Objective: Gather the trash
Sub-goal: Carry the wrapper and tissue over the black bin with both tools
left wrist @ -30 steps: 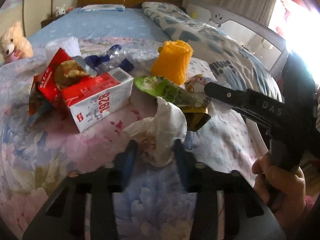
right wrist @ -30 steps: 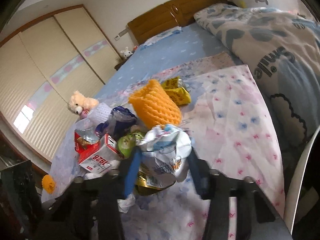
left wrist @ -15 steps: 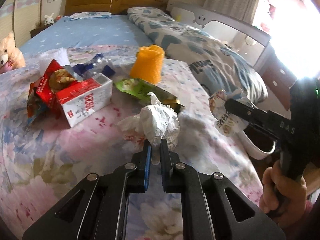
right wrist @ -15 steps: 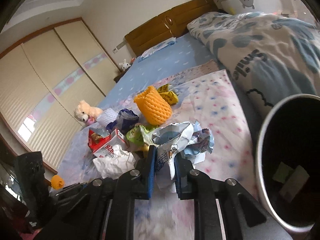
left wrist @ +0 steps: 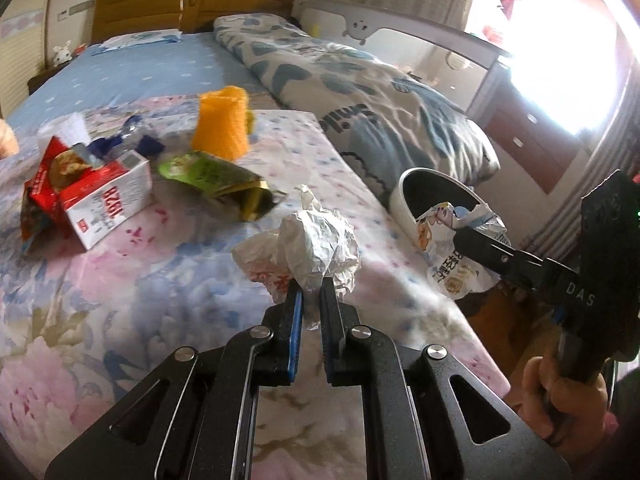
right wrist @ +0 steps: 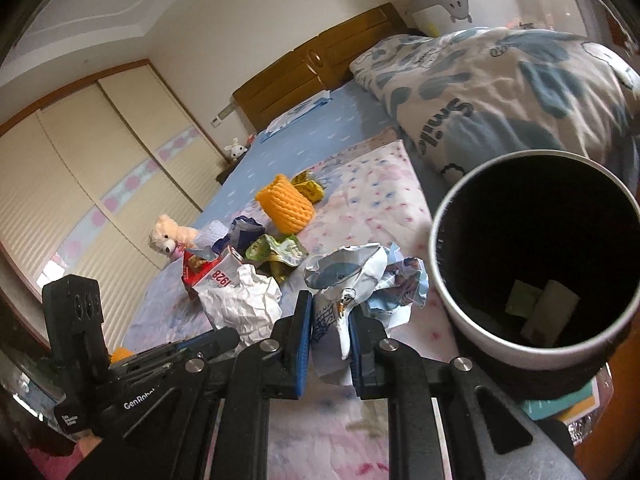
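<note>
My left gripper (left wrist: 311,294) is shut on a crumpled white paper wad (left wrist: 316,246), lifted a little above the floral bedspread (left wrist: 120,300). In the right wrist view that same wad (right wrist: 240,302) hangs at the lower left. The right gripper (right wrist: 330,312) is shut on a crumpled blue-and-white snack wrapper (right wrist: 360,276), close to the left of the round white bin (right wrist: 472,320), whose dark inside holds scraps. From the left wrist view the wrapper (left wrist: 448,256) hangs in front of the bin (left wrist: 400,200) beyond the bed's edge.
On the bedspread lie a red-and-white carton (left wrist: 108,204), a red snack bag (left wrist: 48,176), a green pouch (left wrist: 212,176), an orange foam net (left wrist: 222,124) and blue plastic (left wrist: 120,144). A rolled quilt (left wrist: 360,92) runs along the right. A teddy bear (right wrist: 170,236) sits far left.
Both grippers closed on their trash and lifted it. The right one carried the wrapper rightwards to the bin's edge; the left one moved the wad towards the bed's right edge.
</note>
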